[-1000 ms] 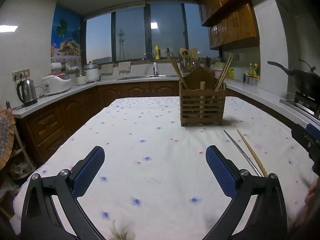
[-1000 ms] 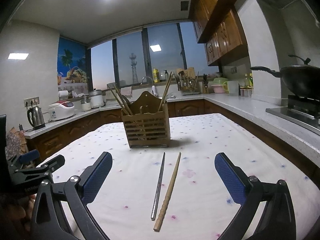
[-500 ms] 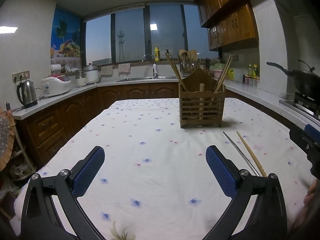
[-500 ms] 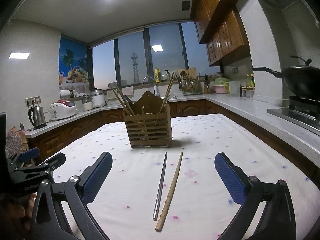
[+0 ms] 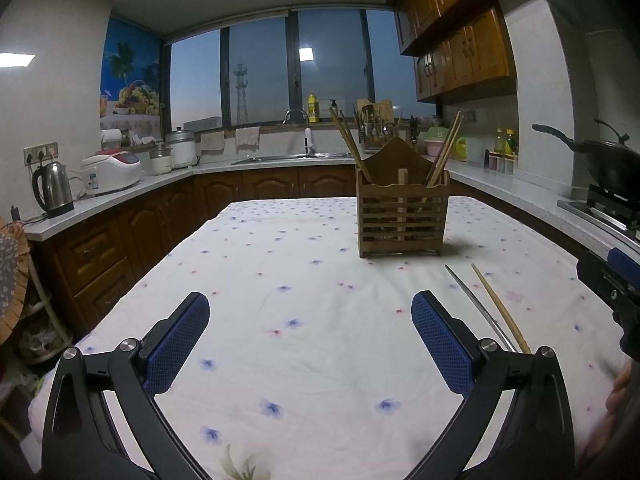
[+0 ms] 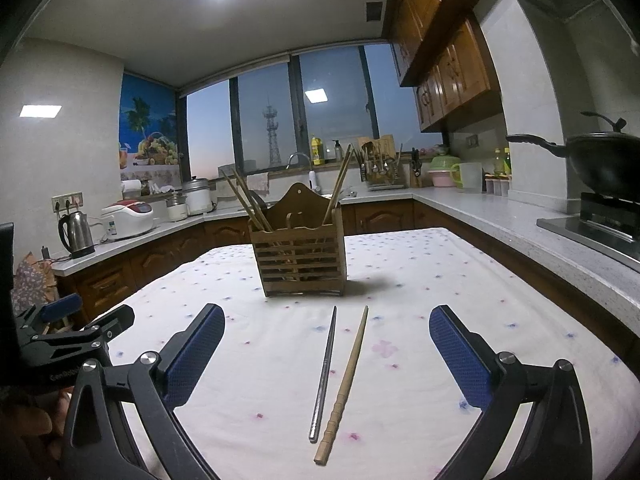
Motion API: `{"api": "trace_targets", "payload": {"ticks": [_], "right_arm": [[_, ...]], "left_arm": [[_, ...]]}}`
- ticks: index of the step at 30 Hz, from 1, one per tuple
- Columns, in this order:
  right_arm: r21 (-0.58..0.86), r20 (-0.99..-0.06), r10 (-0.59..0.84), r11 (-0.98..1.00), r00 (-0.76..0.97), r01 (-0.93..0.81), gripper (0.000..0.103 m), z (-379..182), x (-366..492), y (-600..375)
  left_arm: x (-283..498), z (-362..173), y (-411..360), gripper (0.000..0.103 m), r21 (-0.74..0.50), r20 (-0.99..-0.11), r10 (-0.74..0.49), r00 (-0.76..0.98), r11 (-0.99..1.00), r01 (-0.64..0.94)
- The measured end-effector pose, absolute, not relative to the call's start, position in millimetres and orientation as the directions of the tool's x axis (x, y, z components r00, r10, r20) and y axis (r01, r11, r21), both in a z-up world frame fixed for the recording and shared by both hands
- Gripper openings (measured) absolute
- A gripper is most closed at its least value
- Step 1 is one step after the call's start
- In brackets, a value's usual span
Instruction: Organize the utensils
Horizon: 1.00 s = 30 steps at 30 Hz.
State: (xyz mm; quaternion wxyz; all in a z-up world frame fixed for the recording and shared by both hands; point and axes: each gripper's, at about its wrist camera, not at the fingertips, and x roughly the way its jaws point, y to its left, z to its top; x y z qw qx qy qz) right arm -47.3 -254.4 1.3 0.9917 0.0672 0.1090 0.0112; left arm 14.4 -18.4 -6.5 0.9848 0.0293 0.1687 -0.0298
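On the worktop: slatted wooden utensil holder (image 6: 301,256); silver metal chopstick (image 6: 325,368) beside tan wooden chopstick (image 6: 344,380).
Left hand-held gripper (image 5: 310,344): fingers apart, empty.
Right hand-held gripper (image 6: 326,354): fingers apart, flanking both chopsticks.

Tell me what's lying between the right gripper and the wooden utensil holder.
In the right wrist view, a metal chopstick and a wooden chopstick lie side by side on the tablecloth, between the right gripper and holder.

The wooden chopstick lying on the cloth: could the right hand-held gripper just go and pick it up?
Probably yes. The right hand-held gripper is open, the wooden chopstick lies between its fingers, nothing covering it.
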Motion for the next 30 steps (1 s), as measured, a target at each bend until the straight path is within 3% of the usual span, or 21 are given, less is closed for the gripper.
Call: {"api": "trace_targets", "payload": {"ticks": [30], "right_arm": [[0.136,-0.214,0.042,0.991,0.976,-0.013,0.103,2.2,-46.2,-251.8]], "left_arm": [[13.4,-6.9,-21.4,0.103,0.048,-0.338,-0.072,0.938,0.994,0.094]]}}
